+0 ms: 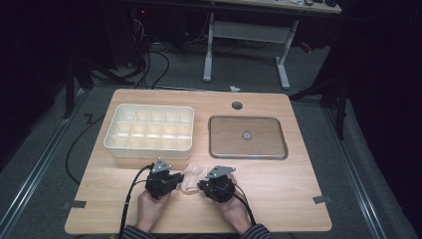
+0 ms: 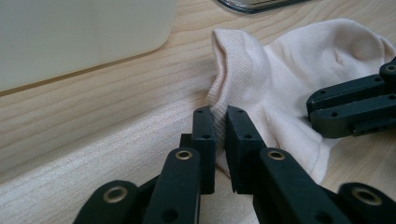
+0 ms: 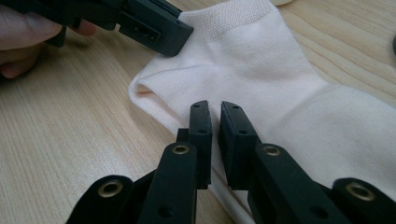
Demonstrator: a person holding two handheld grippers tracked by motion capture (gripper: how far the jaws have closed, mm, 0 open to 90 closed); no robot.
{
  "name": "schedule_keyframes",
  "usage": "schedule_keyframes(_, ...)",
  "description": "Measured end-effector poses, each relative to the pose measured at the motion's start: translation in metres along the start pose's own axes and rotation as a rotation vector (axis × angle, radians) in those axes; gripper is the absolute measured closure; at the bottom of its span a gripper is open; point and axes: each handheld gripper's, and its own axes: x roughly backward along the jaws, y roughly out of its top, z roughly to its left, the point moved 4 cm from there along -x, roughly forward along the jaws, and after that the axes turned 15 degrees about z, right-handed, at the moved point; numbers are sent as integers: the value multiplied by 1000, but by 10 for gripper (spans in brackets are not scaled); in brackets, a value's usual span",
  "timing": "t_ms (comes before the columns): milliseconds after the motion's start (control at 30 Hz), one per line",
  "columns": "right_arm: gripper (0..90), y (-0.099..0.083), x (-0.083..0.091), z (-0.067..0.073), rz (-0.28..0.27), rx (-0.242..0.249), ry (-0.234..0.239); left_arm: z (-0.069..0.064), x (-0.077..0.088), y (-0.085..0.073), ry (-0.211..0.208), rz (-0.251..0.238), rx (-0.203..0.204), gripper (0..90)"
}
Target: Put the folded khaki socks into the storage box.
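A pale pink sock (image 1: 191, 180) lies crumpled on the wooden table (image 1: 278, 184) between my two grippers. My left gripper (image 1: 178, 180) pinches its ribbed cuff: in the left gripper view the jaws (image 2: 221, 116) stand nearly together with the fold of the sock (image 2: 299, 65) between their tips. From the other side my right gripper (image 1: 201, 185) is shut on the sock's edge, its jaws (image 3: 214, 112) pressed on the fabric of the sock (image 3: 261, 60). Each gripper shows in the other's view, the right gripper (image 2: 355, 105) and the left gripper (image 3: 154, 25).
A white compartment box (image 1: 149, 148) stands just beyond the left gripper, its wall (image 2: 79, 32) close by. A shallow metal tray (image 1: 247, 118) with a small round thing (image 1: 246, 135) in it lies at the right. A round cable hole (image 1: 237, 105) is behind it.
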Motion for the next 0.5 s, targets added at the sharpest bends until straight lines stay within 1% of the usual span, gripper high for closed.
schedule_keyframes(67, 829, 0, 0, 2, -1, 13, -21, 0, 1, 0, -12, -2, 3, 840)
schedule_keyframes(133, 829, 0, 0, 3, 0, 18, -29, 1, 2, 0, -24, -5, 6, 841)
schedule_keyframes(200, 829, 0, 0, 3, 2, 22, -38, 2, 3, 0, -41, -6, 22, 846)
schedule_keyframes(267, 829, 0, 0, 3, 1, 18, -36, 3, 5, 0, -65, -14, 36, 849)
schedule_keyframes(333, 830, 0, 0, 3, 1, 23, -34, 4, 8, 1, -83, -24, 40, 851)
schedule_keyframes(433, 829, 0, 0, 4, 3, 14, -39, 3, 12, 2, -86, -30, 37, 851)
schedule_keyframes(467, 829, 0, 0, 5, 0, 18, -49, 3, 12, 2, -88, -29, 37, 852)
schedule_keyframes(500, 829, 0, 0, 5, 0, 18, -49, 4, 12, 2, -92, -29, 39, 852)
